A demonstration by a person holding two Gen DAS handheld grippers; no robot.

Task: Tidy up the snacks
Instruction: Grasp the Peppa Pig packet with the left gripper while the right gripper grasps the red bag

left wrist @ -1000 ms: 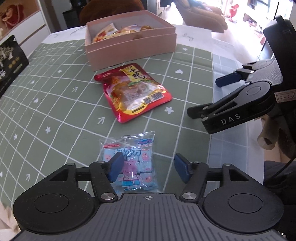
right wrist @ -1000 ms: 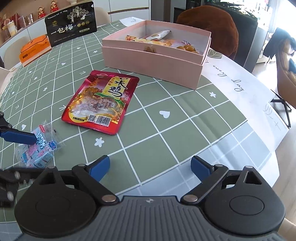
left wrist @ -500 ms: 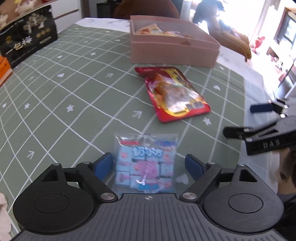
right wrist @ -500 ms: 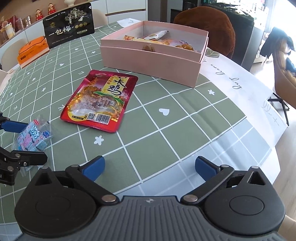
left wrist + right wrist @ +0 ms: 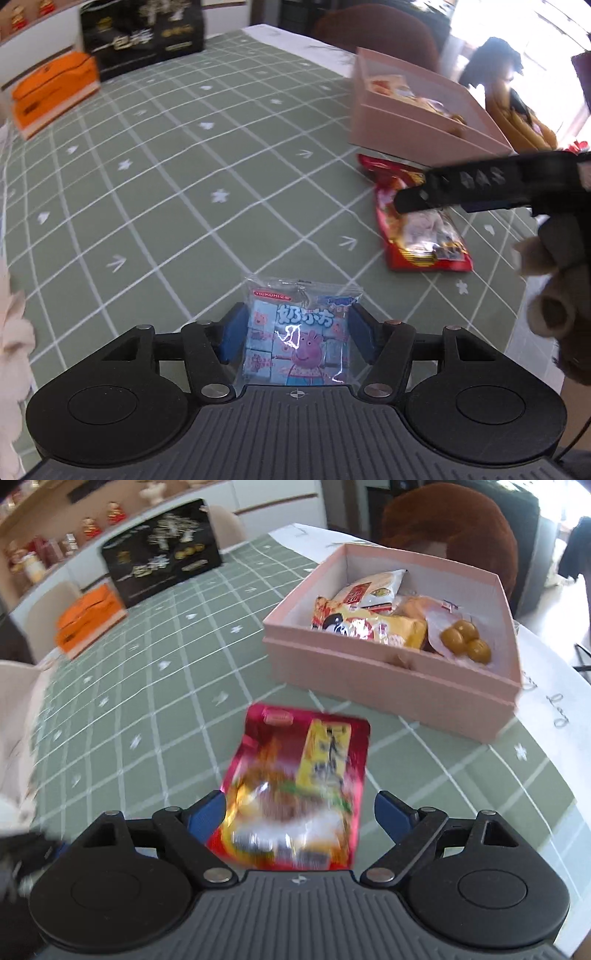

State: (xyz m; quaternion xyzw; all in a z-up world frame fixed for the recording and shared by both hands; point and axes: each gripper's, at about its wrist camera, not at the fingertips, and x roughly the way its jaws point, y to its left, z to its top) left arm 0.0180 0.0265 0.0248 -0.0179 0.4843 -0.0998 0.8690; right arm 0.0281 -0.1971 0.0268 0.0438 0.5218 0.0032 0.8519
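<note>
Straddling the blue candy packet [image 5: 299,336], the left gripper [image 5: 297,334] has its blue pads at the packet's two side edges; whether they are pressing it is hard to judge, and the packet seems to lie flat on the green checked tablecloth [image 5: 166,192], so I cannot tell if this counts as a grip. The packet sits at the near edge of the table, its printed face up and its long axis running straight away from the tongs. The right gripper [image 5: 299,812] is released, its jaws spread wide to either side of the red snack pouch [image 5: 299,790], which lies flat with its long axis pointing far and slightly right, toward the pink box [image 5: 391,686]; this view is motion-blurred, so contact is unclear. That box stands farther off and to the right of the pouch, closer to the right hand than the left. Inside it are a white and red packet [image 5: 369,590], a yellow bag [image 5: 373,627] and a clear pack of round brown pieces [image 5: 463,642], with bare floor along its far wall. Each item's likely path is forward and over the box's near wall
</note>
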